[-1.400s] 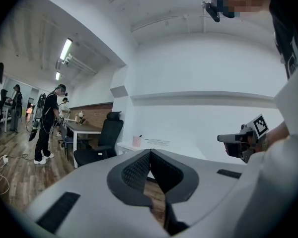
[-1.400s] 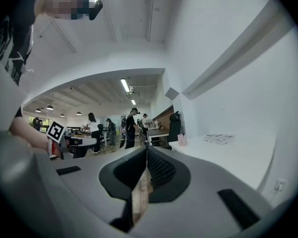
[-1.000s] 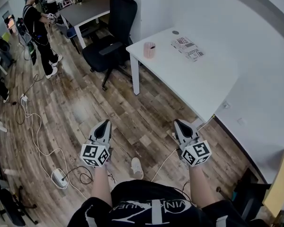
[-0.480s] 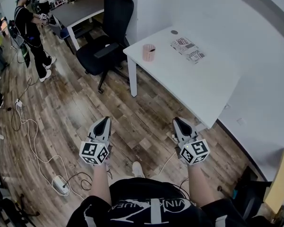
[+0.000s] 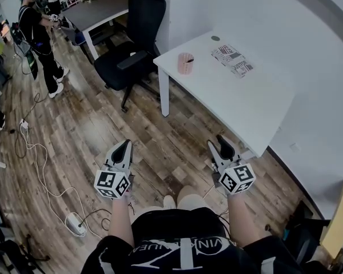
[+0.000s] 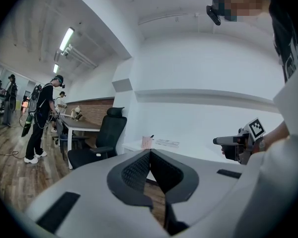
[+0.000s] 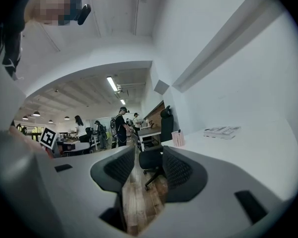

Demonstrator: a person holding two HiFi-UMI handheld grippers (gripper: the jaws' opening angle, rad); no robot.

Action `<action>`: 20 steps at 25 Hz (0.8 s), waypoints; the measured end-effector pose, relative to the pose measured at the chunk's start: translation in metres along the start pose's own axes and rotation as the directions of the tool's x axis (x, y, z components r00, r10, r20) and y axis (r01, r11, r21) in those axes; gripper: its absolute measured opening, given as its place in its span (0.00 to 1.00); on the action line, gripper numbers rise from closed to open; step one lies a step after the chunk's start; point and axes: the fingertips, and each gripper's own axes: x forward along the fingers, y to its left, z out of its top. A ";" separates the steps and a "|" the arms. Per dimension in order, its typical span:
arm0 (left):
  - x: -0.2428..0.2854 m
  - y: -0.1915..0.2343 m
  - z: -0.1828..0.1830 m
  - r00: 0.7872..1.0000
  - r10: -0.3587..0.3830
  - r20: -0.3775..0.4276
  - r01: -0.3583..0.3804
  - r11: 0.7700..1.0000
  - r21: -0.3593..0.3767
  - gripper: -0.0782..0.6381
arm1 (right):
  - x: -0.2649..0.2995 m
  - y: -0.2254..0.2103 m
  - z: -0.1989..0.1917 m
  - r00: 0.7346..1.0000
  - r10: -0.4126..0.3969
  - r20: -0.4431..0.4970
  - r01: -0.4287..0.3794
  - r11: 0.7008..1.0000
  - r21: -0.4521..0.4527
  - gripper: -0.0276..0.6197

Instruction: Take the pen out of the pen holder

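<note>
The jaws of the left gripper [image 5: 123, 144] are closed tip to tip with nothing between them, while those of the right gripper [image 5: 223, 141] are opening, with only floor showing in the gap. Both are well apart from the pink pen holder [image 5: 185, 63], which stands near the corner of the white desk [image 5: 246, 101], at about twelve o'clock from the grippers. Only the dark top of the pen [image 5: 190, 60] shows above the rim; the rest is hidden inside. Printed papers [image 5: 234, 60] lie at the holder's three o'clock, too small to read. A black office chair [image 5: 131, 50] stands at its nine o'clock, cut off at the top.
</note>
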 end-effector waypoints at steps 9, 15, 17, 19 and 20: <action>0.019 0.019 -0.005 1.000 0.025 -0.007 -0.025 1.000 -0.012 0.13 | 0.028 -0.018 0.009 1.000 0.003 0.017 -0.003 1.000 0.022 0.37; 0.048 0.030 0.007 1.000 0.024 0.002 -0.024 1.000 0.006 0.13 | 0.057 -0.035 0.018 0.999 0.011 0.039 -0.013 0.998 0.054 0.38; 0.059 0.031 0.009 1.000 0.022 0.007 -0.022 1.000 0.001 0.13 | 0.065 -0.039 0.020 0.999 0.021 0.034 -0.023 0.998 0.054 0.39; 0.070 0.032 0.007 1.000 0.018 0.004 -0.018 1.000 -0.005 0.13 | 0.076 -0.045 0.019 0.999 0.028 0.024 -0.029 0.998 0.056 0.39; 0.075 0.034 0.005 1.000 0.015 0.000 -0.015 1.000 -0.006 0.13 | 0.081 -0.048 0.019 0.999 0.029 0.022 -0.030 0.998 0.059 0.39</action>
